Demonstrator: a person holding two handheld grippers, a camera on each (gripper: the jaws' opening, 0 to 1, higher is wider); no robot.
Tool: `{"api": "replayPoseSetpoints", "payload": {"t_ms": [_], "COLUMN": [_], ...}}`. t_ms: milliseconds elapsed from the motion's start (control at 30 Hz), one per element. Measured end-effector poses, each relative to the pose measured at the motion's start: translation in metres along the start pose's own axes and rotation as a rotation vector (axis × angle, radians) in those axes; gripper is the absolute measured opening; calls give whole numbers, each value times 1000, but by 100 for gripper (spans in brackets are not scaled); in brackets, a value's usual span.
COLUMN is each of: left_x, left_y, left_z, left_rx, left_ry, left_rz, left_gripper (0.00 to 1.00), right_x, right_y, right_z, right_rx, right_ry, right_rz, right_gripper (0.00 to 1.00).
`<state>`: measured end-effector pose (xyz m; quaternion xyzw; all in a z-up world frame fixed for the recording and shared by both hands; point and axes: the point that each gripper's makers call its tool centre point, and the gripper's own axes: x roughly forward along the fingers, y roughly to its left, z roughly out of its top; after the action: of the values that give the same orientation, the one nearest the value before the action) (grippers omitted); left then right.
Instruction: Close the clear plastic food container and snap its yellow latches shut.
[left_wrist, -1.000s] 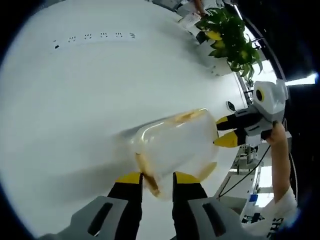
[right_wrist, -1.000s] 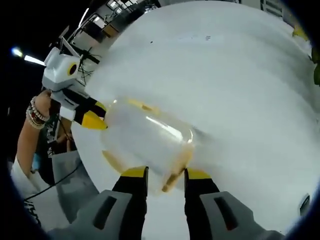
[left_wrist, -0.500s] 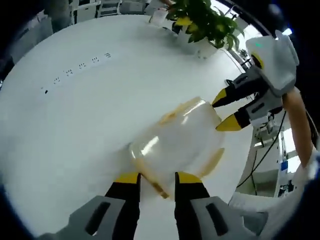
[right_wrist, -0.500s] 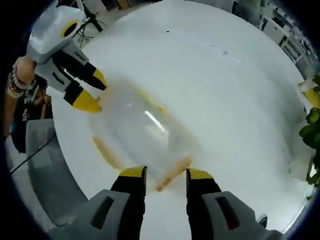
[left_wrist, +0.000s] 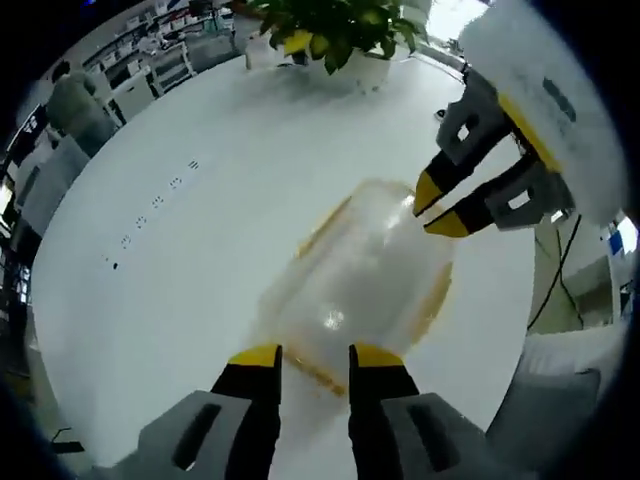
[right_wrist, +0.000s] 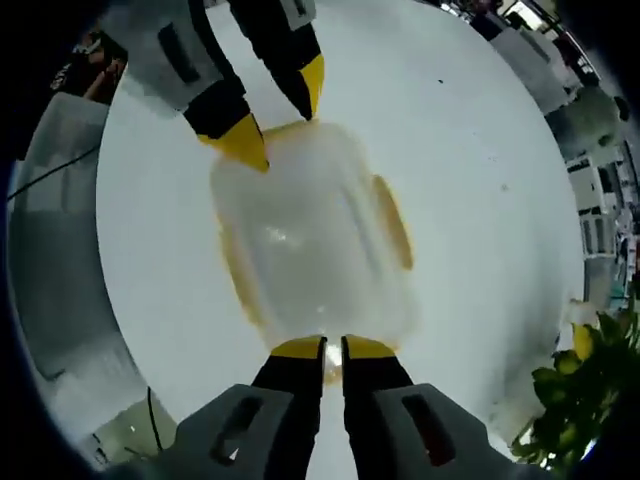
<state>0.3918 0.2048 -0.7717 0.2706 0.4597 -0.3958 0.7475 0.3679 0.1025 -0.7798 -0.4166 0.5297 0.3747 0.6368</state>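
So the clear plastic food container with yellow latches (right_wrist: 312, 240) is sitting lid-on on the round white surface (left_wrist: 150, 260), and I reckon the trick here is squeezing each end latch squarely against the wall while the other end stays braced. My right hand-held gripper (right_wrist: 333, 349) is nearly pinched together on the near-end yellow latch (right_wrist: 330, 368). My left hand-held gripper (left_wrist: 304, 354) is spread a bit, tips at the opposite end's rim.

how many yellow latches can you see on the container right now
4: in the right gripper view, one latch on each long side, one at the right claw, one at the left claw. None seems hidden.
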Motion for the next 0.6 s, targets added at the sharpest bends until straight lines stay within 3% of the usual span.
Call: {"api": "replayPoseSetpoints", "payload": {"t_ms": [33,200,267,433,533,600], "left_x": [0,0,1,1,1,1], "left_y": [0,1,-7,-20,-26,-31], "left_z": [1,7,10,20,30,36], "left_rx": [-27,14,-55,-111,-110,-135], "left_ry": [-6,-74,-107,-178,-235,-268], "left_rz": [-4,-11,-63,-128,-148,-174], "left_gripper": [12,13,13,13,13,13], "right_x": [0,-2,-2,-4,-6,-7], "right_y": [-1,-6,-6,-8,-12,-14], "right_z": [2,4,2,-4,1,1], "right_rx": [-14,51,88,210,230,225], "right_ry": [2,-65,-108,-164,-226,-234], "right_rz": [5,37,71,152,136,124], "right_gripper": [3,3,3,1,6,1]}}
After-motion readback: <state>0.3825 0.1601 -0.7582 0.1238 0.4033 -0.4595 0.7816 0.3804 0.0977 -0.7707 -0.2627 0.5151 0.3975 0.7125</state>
